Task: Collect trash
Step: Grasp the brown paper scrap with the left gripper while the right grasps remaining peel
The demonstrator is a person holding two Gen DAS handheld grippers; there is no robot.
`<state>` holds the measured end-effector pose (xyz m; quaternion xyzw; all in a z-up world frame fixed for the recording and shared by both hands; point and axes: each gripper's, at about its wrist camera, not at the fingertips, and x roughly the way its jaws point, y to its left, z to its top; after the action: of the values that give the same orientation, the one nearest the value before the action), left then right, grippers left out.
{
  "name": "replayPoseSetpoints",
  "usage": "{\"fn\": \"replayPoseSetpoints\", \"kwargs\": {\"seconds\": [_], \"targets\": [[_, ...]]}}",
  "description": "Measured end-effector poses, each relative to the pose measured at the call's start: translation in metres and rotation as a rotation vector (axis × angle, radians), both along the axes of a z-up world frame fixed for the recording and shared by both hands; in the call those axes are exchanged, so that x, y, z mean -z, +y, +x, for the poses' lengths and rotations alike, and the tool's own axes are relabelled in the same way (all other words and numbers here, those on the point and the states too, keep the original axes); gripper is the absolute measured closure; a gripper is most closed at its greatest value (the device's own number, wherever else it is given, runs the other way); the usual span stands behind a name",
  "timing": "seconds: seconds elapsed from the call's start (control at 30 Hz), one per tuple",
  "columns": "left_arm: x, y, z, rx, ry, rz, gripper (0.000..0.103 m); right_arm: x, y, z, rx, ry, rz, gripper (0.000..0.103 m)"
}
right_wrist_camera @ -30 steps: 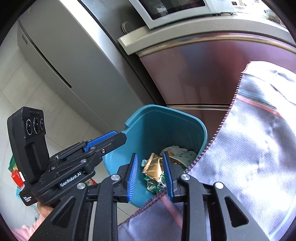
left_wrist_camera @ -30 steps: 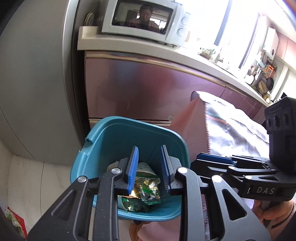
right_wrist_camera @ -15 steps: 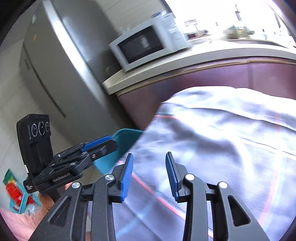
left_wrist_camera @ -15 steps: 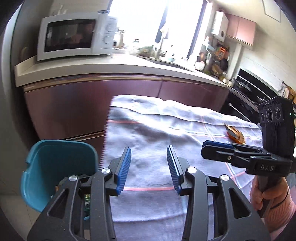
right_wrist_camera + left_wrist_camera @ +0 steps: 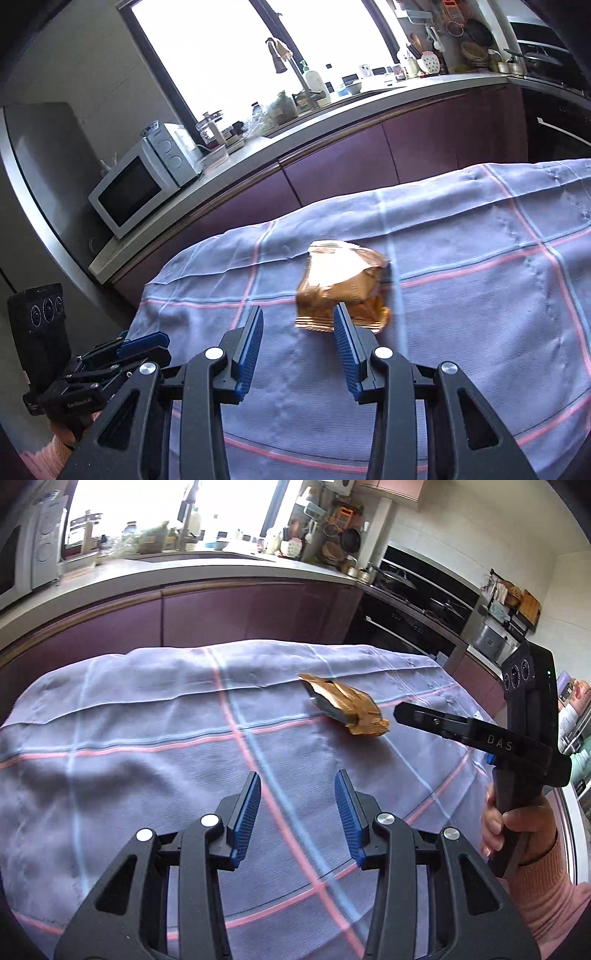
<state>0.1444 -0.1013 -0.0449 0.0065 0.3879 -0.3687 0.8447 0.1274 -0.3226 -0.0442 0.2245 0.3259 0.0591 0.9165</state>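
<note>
A crumpled gold-brown snack wrapper (image 5: 345, 709) lies on the checked lilac tablecloth (image 5: 147, 738). In the right wrist view the wrapper (image 5: 340, 284) sits just beyond my right gripper (image 5: 298, 317), slightly right of the gap between the open, empty jaws. My left gripper (image 5: 297, 782) is open and empty over the cloth, well short and left of the wrapper. The right gripper also shows from the side in the left wrist view (image 5: 402, 710), its tip close to the wrapper's right end. The teal bin is out of view.
A kitchen counter (image 5: 332, 122) with purple cabinet fronts runs behind the table. A white microwave (image 5: 140, 184) and a grey fridge (image 5: 40, 166) stand at the left. An oven and shelves (image 5: 424, 602) stand at the right.
Both grippers have swung away from the teal bin and its trash to face the table. Both jaws have opened wider. The gold wrapper has come into view near the right gripper.
</note>
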Motion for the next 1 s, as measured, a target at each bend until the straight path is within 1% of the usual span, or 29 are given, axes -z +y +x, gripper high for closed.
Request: {"fn": "replayPoseSetpoints", "kwargs": {"seconds": [0.1,0.27,0.43,0.5,0.57,0.63,0.67,0.7,0.83,0.93,1.0], "targets": [[0.005,-0.036,0.009,0.046,0.036,0.003,0.06,0.007,-0.014,0.008,0.009,0.01,0.025,0.065],[0.014,-0.083,0.024,0.083,0.083,0.024,0.059,0.016,-0.028,0.014,0.004,0.023,0.06,0.065],[0.028,-0.113,0.047,0.091,0.15,0.034,0.058,0.021,-0.036,0.017,-0.001,0.021,0.093,0.065],[0.032,-0.118,0.055,0.087,0.173,0.023,0.059,0.022,-0.038,0.017,-0.003,0.018,0.104,0.066],[0.035,-0.121,0.062,0.077,0.195,0.004,0.062,0.023,-0.04,0.017,-0.006,0.016,0.113,0.065],[0.037,-0.12,0.068,0.075,0.219,-0.018,0.084,0.025,-0.041,0.017,-0.009,0.017,0.116,0.065],[0.037,-0.12,0.069,0.077,0.224,-0.025,0.089,0.025,-0.041,0.017,-0.011,0.018,0.116,0.065],[0.037,-0.118,0.069,0.078,0.219,-0.03,0.089,0.025,-0.041,0.017,-0.012,0.019,0.115,0.065],[0.029,-0.106,0.064,0.071,0.187,-0.058,0.098,0.028,-0.044,0.017,-0.006,0.026,0.117,0.065],[0.018,-0.091,0.056,0.063,0.133,-0.056,0.1,0.029,-0.043,0.019,-0.007,0.034,0.113,0.065],[0.012,-0.076,0.051,0.054,0.111,-0.055,0.1,0.031,-0.04,0.021,-0.015,0.045,0.108,0.065]]}}
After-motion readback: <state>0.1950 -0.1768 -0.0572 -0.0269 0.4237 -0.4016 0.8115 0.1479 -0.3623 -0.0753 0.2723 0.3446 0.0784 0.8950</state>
